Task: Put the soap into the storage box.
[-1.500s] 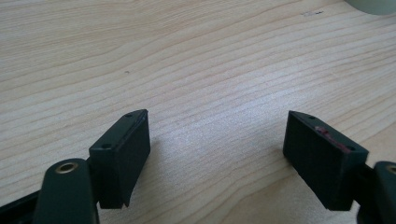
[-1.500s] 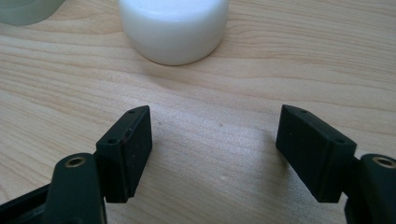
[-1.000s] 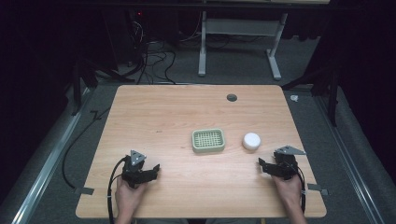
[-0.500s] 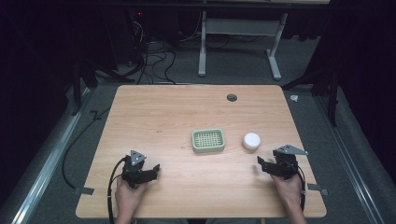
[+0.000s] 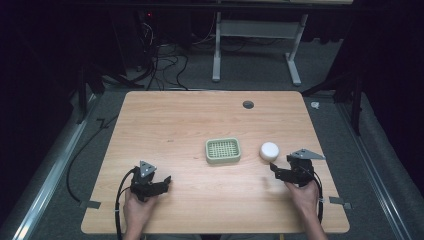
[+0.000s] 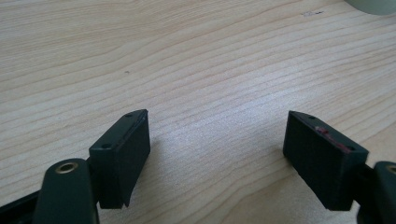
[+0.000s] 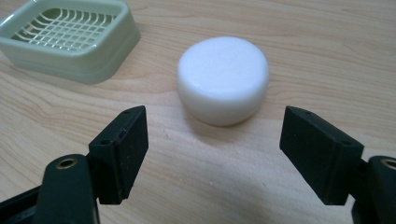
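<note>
White soap sits on the tabletop beside the green dish, just ahead of your right gripper, whose empty fingers have just been spreading; your left gripper is released too.

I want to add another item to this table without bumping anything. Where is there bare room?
The far half of the table is bare wood, apart from a small dark hole. The near middle, between the left gripper and the right gripper, is free too. It is crowded around the green soap dish and white soap, just ahead of the open right gripper.
</note>
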Demonstrator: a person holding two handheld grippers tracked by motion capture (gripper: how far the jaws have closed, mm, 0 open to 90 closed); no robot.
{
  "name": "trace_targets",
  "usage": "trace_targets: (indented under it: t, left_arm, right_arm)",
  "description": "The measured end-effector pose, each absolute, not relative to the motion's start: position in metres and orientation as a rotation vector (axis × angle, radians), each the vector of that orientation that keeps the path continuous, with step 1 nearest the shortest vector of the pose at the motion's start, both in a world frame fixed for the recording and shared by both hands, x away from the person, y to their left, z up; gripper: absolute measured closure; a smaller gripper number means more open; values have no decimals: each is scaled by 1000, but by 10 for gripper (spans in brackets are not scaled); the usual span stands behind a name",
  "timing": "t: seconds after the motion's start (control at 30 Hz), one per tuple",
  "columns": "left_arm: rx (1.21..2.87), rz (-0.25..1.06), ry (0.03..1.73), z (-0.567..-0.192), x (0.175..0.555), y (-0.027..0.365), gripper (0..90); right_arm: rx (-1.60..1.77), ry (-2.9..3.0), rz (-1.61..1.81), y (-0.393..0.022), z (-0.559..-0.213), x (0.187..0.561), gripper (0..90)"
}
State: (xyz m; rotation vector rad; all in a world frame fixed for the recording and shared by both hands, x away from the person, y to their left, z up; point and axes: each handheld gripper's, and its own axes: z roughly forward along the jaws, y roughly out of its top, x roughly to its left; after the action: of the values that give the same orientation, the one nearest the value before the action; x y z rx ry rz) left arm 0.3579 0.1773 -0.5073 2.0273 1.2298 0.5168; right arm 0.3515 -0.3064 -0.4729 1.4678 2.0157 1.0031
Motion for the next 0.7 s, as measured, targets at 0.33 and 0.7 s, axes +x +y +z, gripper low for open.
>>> trace_targets:
  t: [0.33, 0.7]
  left_arm:
    - [2027, 517, 1230, -507, 358, 177, 234]
    - [2027, 517, 1230, -507, 358, 177, 234]
  right_arm:
    - [1472, 2002, 1006, -299, -468, 369, 193]
    - [1499, 1998, 991, -296, -469, 386, 153]
